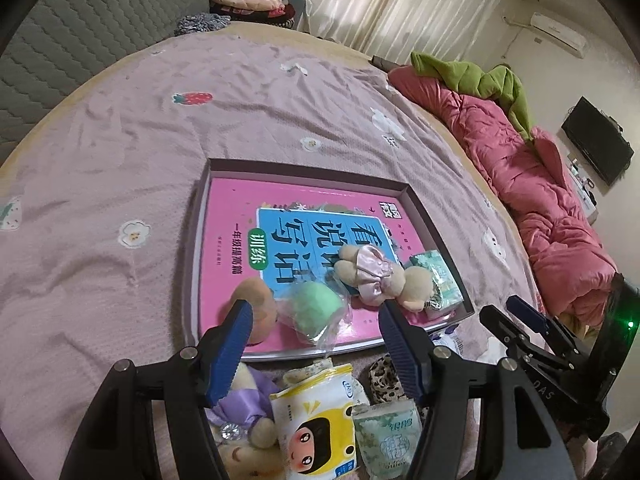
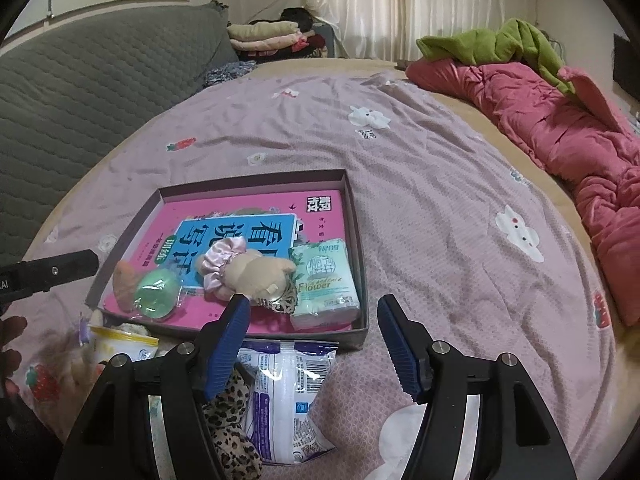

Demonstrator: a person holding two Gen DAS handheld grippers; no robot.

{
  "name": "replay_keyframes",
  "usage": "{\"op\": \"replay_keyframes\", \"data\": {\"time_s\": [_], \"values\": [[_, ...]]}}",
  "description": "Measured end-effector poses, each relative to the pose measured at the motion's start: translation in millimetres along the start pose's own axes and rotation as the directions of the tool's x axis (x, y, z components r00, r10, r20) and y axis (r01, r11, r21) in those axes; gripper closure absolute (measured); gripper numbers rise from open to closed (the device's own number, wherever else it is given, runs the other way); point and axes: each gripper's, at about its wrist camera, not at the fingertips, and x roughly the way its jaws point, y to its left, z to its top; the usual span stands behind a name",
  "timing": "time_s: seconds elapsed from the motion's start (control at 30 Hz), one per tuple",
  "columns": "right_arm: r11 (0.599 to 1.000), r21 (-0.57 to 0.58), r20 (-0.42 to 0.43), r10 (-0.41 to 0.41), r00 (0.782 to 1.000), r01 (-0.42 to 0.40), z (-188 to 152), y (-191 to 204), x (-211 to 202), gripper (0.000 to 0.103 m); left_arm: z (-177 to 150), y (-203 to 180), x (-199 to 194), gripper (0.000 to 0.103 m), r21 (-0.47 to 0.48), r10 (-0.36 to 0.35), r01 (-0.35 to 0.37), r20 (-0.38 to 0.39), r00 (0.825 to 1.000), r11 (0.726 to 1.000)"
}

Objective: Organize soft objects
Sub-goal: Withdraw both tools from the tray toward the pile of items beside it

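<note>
A pink bedsheet (image 2: 420, 184) covers the bed, with a shallow box (image 2: 360, 240) on it. Beyond the box hang curtains (image 2: 380, 4); right of it lies a red quilt (image 2: 560, 120). In the box: a bear (image 2: 252, 270), tissues (image 2: 324, 280), a green ball (image 2: 156, 286). Both the left gripper (image 1: 316, 344) and right gripper (image 2: 310, 344) have fingers apart, empty. Toys near the box's front edge are partly hidden.

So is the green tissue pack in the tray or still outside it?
In. The green tissue pack lies inside the tray, in its near right corner beside the plush bear.
</note>
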Motion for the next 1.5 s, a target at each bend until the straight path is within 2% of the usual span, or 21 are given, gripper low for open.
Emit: {"op": "replay_keyframes", "data": {"time_s": [0.5, 0.8, 1.5], "values": [[1.000, -0.008, 0.038, -0.002, 0.999, 0.003, -1, 2, -25, 0.035, -5, 23, -35, 0.038, -0.055, 0.040, -0.038, 0.049, 0.998, 0.998], [1.000, -0.018, 0.057, 0.001, 0.998, 0.000, -2, 5, -39, 0.035, -10, 27, -46, 0.038, -0.057, 0.050, -0.046, 0.059, 0.997, 0.997], [0.996, -0.089, 0.063, 0.034, 0.997, -0.028, -23, 25, -70, 0.034, -42, 38, -68, 0.038, -0.047, 0.089, -0.087, 0.033, 0.996, 0.995]]}}
